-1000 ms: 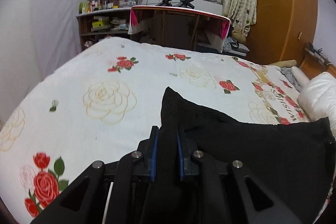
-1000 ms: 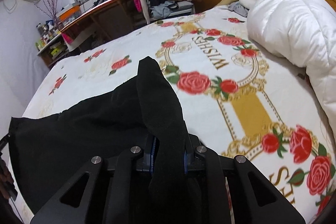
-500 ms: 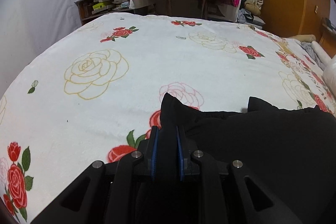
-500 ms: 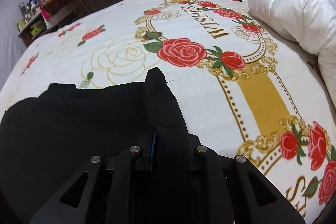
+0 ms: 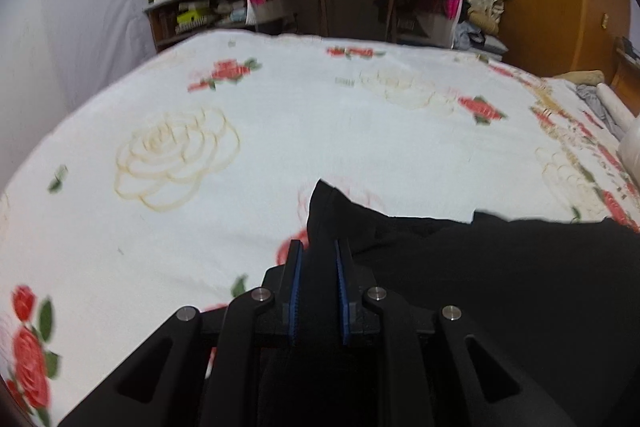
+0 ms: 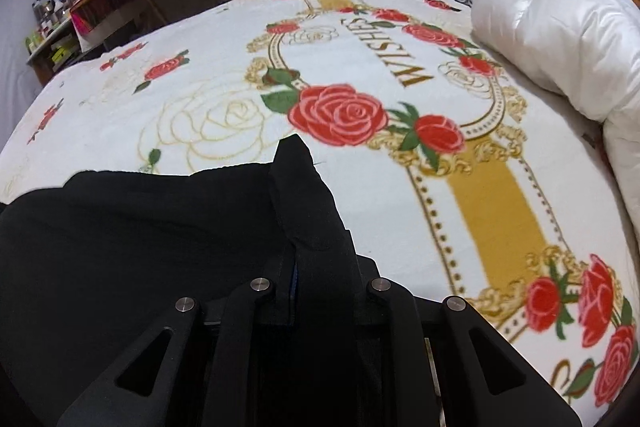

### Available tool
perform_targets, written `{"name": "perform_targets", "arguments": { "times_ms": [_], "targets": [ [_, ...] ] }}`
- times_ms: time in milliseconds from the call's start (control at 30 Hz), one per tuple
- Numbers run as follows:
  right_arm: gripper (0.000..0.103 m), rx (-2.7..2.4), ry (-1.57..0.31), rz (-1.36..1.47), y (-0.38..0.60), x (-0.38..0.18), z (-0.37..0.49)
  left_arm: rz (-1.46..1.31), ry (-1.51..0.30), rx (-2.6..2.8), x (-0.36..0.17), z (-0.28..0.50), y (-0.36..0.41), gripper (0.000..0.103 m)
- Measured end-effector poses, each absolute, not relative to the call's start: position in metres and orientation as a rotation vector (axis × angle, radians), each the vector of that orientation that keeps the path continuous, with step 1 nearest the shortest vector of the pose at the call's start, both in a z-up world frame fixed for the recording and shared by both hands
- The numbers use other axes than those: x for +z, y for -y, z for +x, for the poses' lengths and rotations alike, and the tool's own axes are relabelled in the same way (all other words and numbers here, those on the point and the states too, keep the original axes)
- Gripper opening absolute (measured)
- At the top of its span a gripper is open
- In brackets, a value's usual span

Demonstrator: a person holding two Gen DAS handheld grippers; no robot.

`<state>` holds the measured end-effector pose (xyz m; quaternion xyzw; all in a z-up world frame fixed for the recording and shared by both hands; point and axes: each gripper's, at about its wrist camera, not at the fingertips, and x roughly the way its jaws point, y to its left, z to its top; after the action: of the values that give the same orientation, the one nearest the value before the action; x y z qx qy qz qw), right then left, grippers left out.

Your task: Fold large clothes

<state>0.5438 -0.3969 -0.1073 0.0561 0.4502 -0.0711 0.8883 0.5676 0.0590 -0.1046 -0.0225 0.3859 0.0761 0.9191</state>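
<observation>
In the left wrist view, a corner of the black garment [image 5: 480, 267] was seen pinched between the blue-padded fingers [image 5: 295, 287] of the left gripper [image 5: 319, 259], at the lower centre of the frame. The clamped corner stood up in a point above the fingertips, while the rest of the cloth was spread toward the lower right, lying on the rose-patterned bedspread [image 5: 280, 131]. A desk [image 5: 352, 3] and a cluttered shelf [image 5: 192, 11] were visible along the top of the frame, beyond the far edge of the bed.

In the right wrist view, another corner of the black garment [image 6: 140, 239] was held clenched by the right gripper [image 6: 316, 267] at the lower centre; the right-hand finger was largely covered by a fold of cloth draped over it, and only a sliver of blue pad could be made out. The bulk of the garment was spread across the lower left of the frame on the bedspread [image 6: 224, 75]. A white duvet [image 6: 560, 39] was bunched at the upper right, well apart from the garment.
</observation>
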Motion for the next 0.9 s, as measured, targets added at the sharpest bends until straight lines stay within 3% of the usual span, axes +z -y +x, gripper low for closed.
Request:
{"name": "perform_targets", "arguments": {
  "times_ms": [233,467,667,700,900],
  "targets": [
    [0.022,-0.173,-0.988,0.059,0.39,-0.115,0.551,-0.037,-0.828,0.165,-0.108,0.57,-0.058,0.022],
    [0.035,-0.137,-0.906,0.163,0.401,-0.061,0.513,-0.065,-0.823,0.147,-0.069,0.553,-0.073,0.026],
    [0.047,-0.042,-0.78,0.212,0.385,-0.018,0.457,-0.174,-0.697,0.159,-0.019,0.498,-0.083,0.029],
    [0.047,-0.015,-0.766,0.214,0.377,-0.016,0.445,-0.207,-0.683,0.141,-0.014,0.484,-0.081,0.033],
    [0.047,0.029,-0.782,0.155,0.341,-0.05,0.405,-0.179,-0.701,0.01,-0.035,0.427,-0.027,0.034]
  ]
}}
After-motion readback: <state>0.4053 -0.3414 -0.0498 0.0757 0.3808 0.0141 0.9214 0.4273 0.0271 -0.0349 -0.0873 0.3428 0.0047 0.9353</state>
